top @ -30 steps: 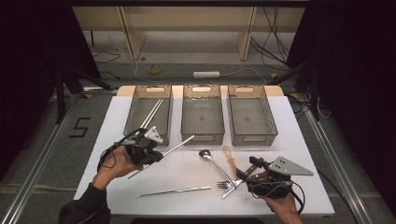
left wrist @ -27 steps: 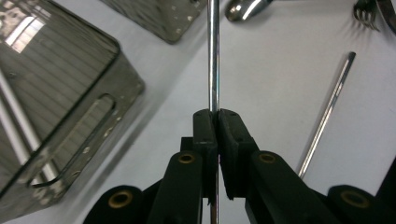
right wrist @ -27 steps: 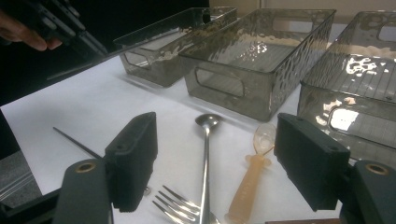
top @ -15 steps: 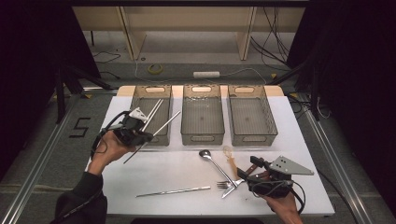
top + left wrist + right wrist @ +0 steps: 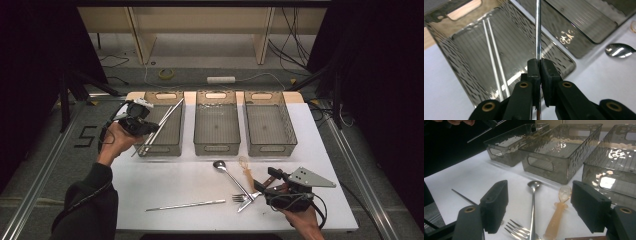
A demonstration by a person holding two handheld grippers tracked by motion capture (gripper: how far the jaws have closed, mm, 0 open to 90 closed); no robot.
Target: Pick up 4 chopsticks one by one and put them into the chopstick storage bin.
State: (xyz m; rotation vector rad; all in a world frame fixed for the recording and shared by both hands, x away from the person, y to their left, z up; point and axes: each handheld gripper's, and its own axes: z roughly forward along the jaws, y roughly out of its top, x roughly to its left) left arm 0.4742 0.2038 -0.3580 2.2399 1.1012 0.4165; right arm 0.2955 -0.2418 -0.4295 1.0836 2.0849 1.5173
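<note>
The white counter (image 5: pixel 165 185) carries three smoked-plastic bins in a row along its far half: the left bin (image 5: pixel 172 146), the middle bin (image 5: pixel 216 147) and the right bin (image 5: pixel 270 147). Two metal rods (image 5: pixel 492 57) lie lengthwise on the floor of the left bin.

The left tool (image 5: pixel 148 129) is held above the near left corner of the left bin. Its jaws are clamped tight on a thin steel rod (image 5: pixel 538 27); in the left gripper view the pads meet on either side of the rod. The rod slants from the tool across the left bin toward its far right corner, clear of the bin floor.

The right tool (image 5: pixel 261 186) rests at the near right of the counter. Its jaws stand wide apart with nothing between the pads.

Loose cutlery lies just beyond the right tool: a long-handled metal spoon (image 5: pixel 533 195), a translucent orange plastic spoon (image 5: pixel 560 205) just right of it, and a metal fork (image 5: pixel 517 228) whose tines sit beside the spoon handle. A further steel rod (image 5: pixel 186 205) lies flat near the counter's near edge, left of the fork.
</note>
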